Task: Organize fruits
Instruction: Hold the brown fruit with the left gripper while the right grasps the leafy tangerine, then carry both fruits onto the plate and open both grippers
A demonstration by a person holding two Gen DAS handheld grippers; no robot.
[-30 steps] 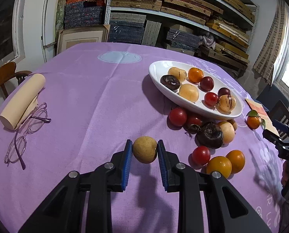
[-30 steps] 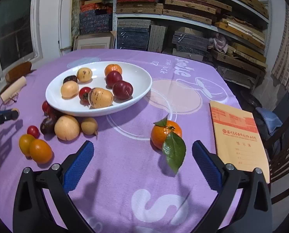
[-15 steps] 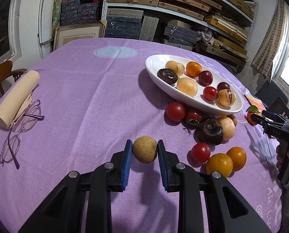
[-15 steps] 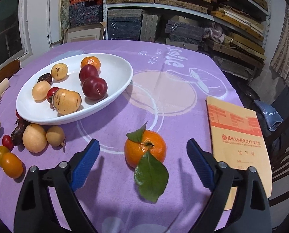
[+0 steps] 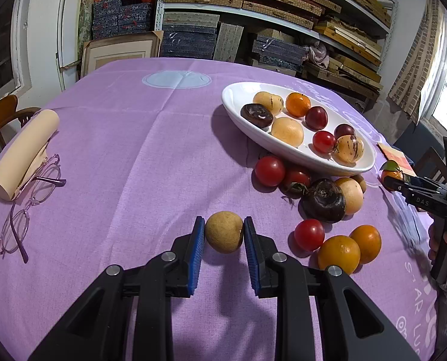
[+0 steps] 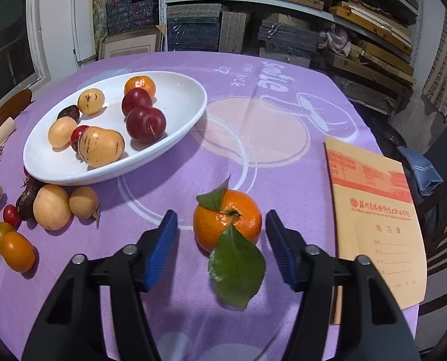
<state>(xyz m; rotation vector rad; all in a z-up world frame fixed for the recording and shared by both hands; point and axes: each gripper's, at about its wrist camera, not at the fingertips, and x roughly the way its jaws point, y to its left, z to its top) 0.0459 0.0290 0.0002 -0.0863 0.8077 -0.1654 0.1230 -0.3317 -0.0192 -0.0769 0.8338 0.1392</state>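
Observation:
My left gripper point(image 5: 224, 234) is shut on a small tan round fruit point(image 5: 224, 236) that rests on the purple cloth, its blue pads pressing both sides. My right gripper point(image 6: 221, 222) has its jaws closing around a leafy mandarin point(image 6: 227, 219). A small gap shows on each side, so the pads do not press on it. A white oval plate point(image 6: 181, 102) holds several plums, pears and an orange. Beside the plate point(image 5: 241, 117) lie loose tomatoes point(image 5: 270, 171), a dark fruit point(image 5: 324, 200) and two orange fruits point(image 5: 351, 248).
Glasses point(image 5: 28, 198) and a paper roll point(image 5: 22, 150) lie at the table's left. A tan notebook point(image 6: 374, 210) lies just right of the mandarin. A wooden chair point(image 5: 1, 117) stands at the left edge, and shelves of boxes fill the back wall.
The right gripper has moved forward and down over the mandarin, and its jaws have narrowed around it. The left gripper has stayed in place on the tan fruit.

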